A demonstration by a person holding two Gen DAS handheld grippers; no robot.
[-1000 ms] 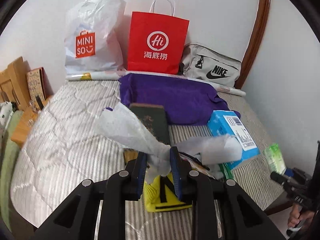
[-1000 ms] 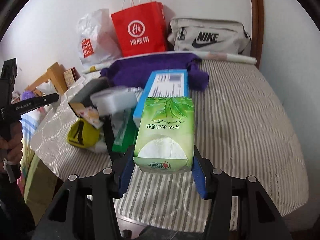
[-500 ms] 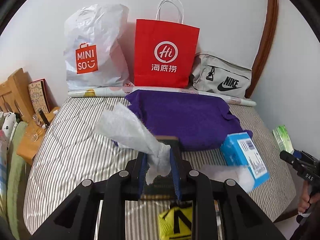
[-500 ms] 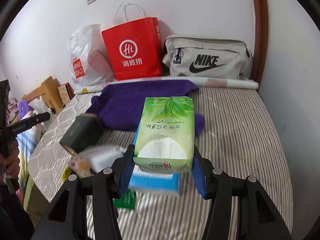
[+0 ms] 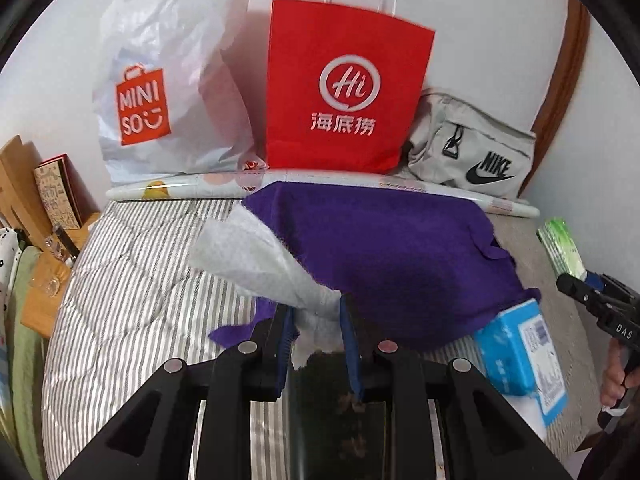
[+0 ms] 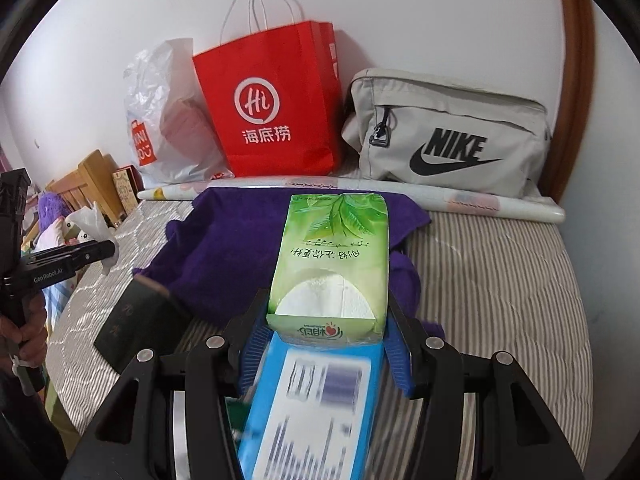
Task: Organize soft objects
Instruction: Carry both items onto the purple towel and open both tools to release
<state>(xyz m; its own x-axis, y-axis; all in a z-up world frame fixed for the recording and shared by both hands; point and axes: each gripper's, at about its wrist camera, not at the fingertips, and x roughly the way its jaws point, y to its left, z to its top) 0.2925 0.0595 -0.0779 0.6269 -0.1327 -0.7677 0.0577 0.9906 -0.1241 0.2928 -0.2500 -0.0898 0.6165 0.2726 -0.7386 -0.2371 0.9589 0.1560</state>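
Left gripper [image 5: 316, 320]: fingers nearly closed, pinching white tissue [image 5: 264, 264]. Right gripper [image 6: 326, 336]: fingers half open, clamped on green tissue pack [image 6: 332, 256]. Both carried farther up the bed [image 5: 132, 280] than a second ago, now over purple towel [image 5: 400, 264]; blue box [image 6: 312, 412] and dark booklet [image 6: 136, 320] left nearer. Bags at far wall loom larger. Likely mid-transport toward a drop spot.

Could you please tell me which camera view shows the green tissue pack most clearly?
The right wrist view shows it best: the green tissue pack fills the centre, held in the right gripper, with its leaf print and white opening visible. The left wrist view catches only a thin edge of it at the far right.
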